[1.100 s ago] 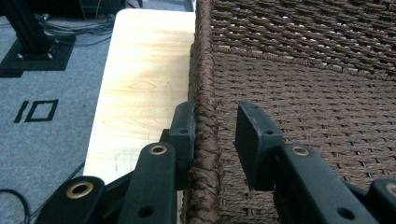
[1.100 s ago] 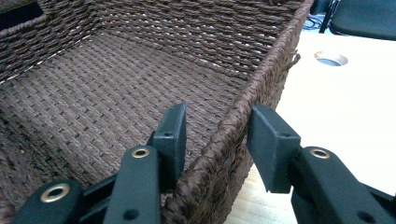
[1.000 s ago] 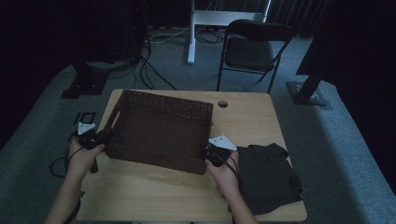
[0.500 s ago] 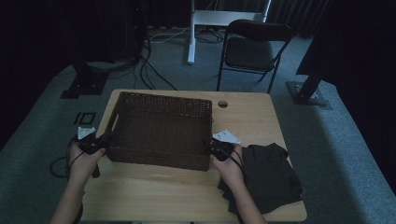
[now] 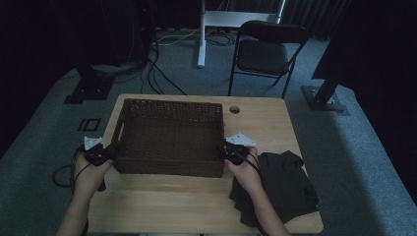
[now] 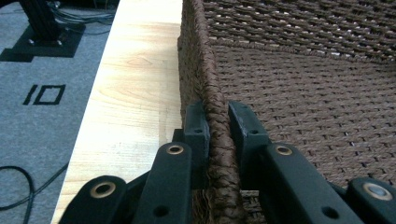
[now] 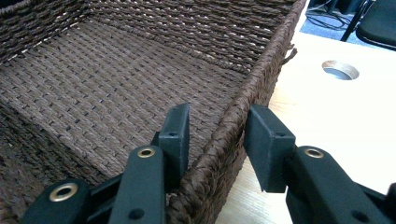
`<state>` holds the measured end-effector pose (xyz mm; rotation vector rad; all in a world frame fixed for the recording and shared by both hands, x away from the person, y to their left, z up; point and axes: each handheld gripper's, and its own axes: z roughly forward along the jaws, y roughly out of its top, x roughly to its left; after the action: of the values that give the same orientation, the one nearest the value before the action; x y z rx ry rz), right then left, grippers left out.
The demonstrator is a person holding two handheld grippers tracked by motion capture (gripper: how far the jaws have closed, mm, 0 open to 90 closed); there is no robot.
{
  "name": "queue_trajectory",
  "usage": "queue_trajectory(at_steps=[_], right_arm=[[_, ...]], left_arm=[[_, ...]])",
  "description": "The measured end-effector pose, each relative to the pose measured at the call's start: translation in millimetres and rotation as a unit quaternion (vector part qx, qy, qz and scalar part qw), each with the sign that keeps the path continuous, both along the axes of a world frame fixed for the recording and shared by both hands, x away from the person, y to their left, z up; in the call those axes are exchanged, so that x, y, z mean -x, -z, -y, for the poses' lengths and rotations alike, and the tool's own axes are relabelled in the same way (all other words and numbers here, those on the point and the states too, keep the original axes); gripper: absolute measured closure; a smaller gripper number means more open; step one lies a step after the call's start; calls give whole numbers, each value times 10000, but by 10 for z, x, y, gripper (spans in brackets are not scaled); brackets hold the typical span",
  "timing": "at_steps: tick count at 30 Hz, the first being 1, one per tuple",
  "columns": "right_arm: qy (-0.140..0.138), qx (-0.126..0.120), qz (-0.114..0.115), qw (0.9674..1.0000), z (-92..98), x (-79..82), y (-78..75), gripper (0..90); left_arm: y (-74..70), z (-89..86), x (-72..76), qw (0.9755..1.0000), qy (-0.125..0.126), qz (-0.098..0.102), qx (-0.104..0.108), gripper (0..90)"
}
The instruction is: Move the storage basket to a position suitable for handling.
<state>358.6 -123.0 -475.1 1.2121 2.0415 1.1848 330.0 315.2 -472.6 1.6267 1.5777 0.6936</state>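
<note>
Basket point(image 5: 169, 135), brown and woven, sits on the pale wooden table point(image 5: 196, 206), toward its left and far half, with my two grippers at its short side walls. My left gripper point(image 5: 101, 155) has just been closing, and its fingers point(image 6: 196, 128) are now clamped on the rim of the basket's left wall, one finger outside and one inside, both pressing the braided edge. My right gripper point(image 5: 231, 152) straddles the right wall: its inner finger point(image 7: 175, 133) lies against the weave, while the outer finger stands just off the rim with a sliver of gap, so I cannot tell whether that side truly grips. A dark cloth point(image 5: 280, 189) lies crumpled on the table to the right of my right hand. Beyond the basket's far right corner there is a round hole point(image 7: 341, 70) in the tabletop.
</note>
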Motion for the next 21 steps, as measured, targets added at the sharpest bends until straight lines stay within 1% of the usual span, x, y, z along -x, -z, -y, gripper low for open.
queue_trajectory(at_steps=[3,7,9,13,15,16,18,19,21], right_arm=[[35,-81,-33,10000,5,21,6,614],[56,-100,-26,9999,5,46,9,613],[54,-191,-29,9998,19,45,19,612],[46,-167,-37,9998,19,58,14,615],[54,-182,-47,9998,18,104,17,615],[51,-149,-33,9999,16,123,17,615],[50,-147,-28,9999,16,162,18,615],[46,-173,-30,9998,20,174,21,615],[20,-220,-37,9998,28,196,25,615]], left_arm=[[0,1,1,10000,7,-4,-12,793],[-1,1,1,10000,18,-6,-11,794],[-3,3,6,10000,23,-19,-22,794],[-7,12,33,10000,16,-41,-62,795],[-13,13,60,9999,42,-68,-112,796],[-13,13,74,9999,46,-69,-126,795],[-17,14,110,9999,60,-87,-123,795],[-19,16,138,9998,72,-98,-181,794],[-22,13,187,9998,77,-110,-169,793]])
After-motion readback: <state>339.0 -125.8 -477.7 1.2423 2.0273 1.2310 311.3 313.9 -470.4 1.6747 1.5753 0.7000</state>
